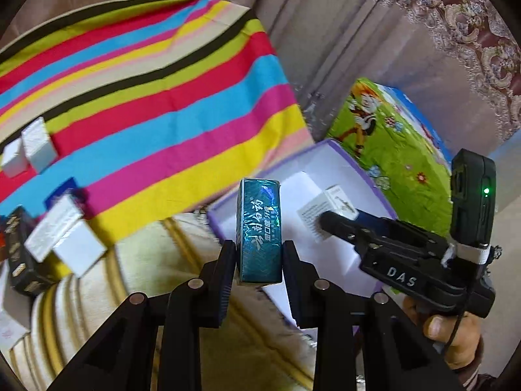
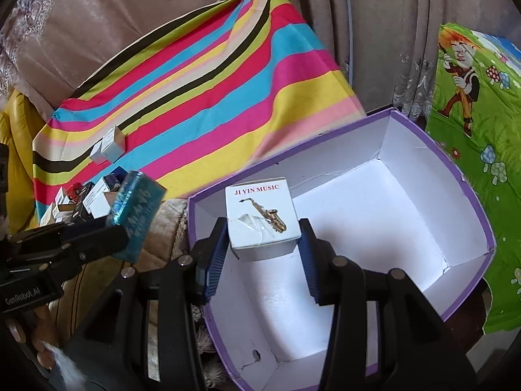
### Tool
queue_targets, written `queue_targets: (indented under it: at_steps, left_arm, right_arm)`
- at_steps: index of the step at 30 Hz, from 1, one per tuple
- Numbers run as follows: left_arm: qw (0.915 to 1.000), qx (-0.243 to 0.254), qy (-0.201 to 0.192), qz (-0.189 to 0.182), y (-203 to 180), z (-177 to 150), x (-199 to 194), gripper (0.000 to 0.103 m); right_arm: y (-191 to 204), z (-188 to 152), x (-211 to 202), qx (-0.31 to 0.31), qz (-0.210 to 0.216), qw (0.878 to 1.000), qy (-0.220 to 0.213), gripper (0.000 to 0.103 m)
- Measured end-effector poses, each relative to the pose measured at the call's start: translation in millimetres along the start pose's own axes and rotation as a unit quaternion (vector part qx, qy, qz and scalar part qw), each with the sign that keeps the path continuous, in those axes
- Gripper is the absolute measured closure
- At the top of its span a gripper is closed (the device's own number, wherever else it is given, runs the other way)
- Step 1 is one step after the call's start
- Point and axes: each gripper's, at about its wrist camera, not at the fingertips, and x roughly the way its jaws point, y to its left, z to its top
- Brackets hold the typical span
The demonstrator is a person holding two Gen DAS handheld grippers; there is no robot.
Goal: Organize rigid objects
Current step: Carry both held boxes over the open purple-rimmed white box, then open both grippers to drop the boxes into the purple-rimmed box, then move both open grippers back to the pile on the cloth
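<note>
My left gripper [image 1: 259,254] is shut on a shiny teal box [image 1: 259,228], held upright just outside the near-left rim of a purple-edged white box [image 1: 329,145]. From the right wrist view the teal box [image 2: 138,211] hangs left of that open box [image 2: 469,195]. My right gripper [image 2: 263,241] is shut on a white box with a saxophone picture [image 2: 260,216], held over the open box's white floor. In the left wrist view the right gripper [image 1: 329,224] and its white box [image 1: 320,208] show over the open box.
A striped cloth [image 1: 146,97] covers a raised surface with several small white boxes [image 1: 37,146] and a dark box [image 1: 19,254] near its edge. A green cartoon-print cloth [image 2: 472,130] lies right of the open box. Curtains [image 1: 358,49] hang behind.
</note>
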Motion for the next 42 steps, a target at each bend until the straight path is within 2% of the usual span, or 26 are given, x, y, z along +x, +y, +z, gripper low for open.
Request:
queue_targets:
  at_steps: [3,4,6,7,9,16,26,36,42]
  left_arm:
    - [0.9998,-0.007,0.009,-0.018,-1,2,6,0.068]
    - [0.9997,-0.01,0.01,-0.019,0,2,7,0.061]
    - [0.9996,-0.016,0.009,-0.02,1,2,7,0.049]
    - [0.9995,-0.019,0.007,-0.022,2,3,7,0.044]
    - [0.9994,-0.024,0.003,-0.023,4,3,6,0.042]
    - [0.9981,-0.054,-0.008,-0.027,20,0,-7,0.042]
    - [0.9954,-0.07,-0.065,0.009,53,-11,-54,0.042]
    - [0.9848,-0.125,-0.115,0.039,109,-40,-100,0.042]
    - [0.9773,-0.159,-0.131,0.049,135,-61,-119,0.042]
  right_arm:
    - [-1,0,1,0.004,-0.001,1.0,0.001,0.055]
    - [-1,0,2,0.005,-0.001,1.0,0.002,0.053]
    - [-1,0,2,0.006,-0.002,1.0,0.001,0.034]
    - [-1,0,1,0.006,-0.004,1.0,-0.003,0.03]
    - [1,0,-1,0.007,-0.009,1.0,-0.01,0.024]
    - [2,0,-6,0.019,-0.003,0.999,-0.032,0.023]
    - [31,4,-9,-0.027,0.005,0.999,-0.037,0.023]
    - [62,4,-4,-0.058,0.044,0.997,-0.023,0.023]
    - [82,4,4,-0.072,0.063,0.995,-0.01,0.023]
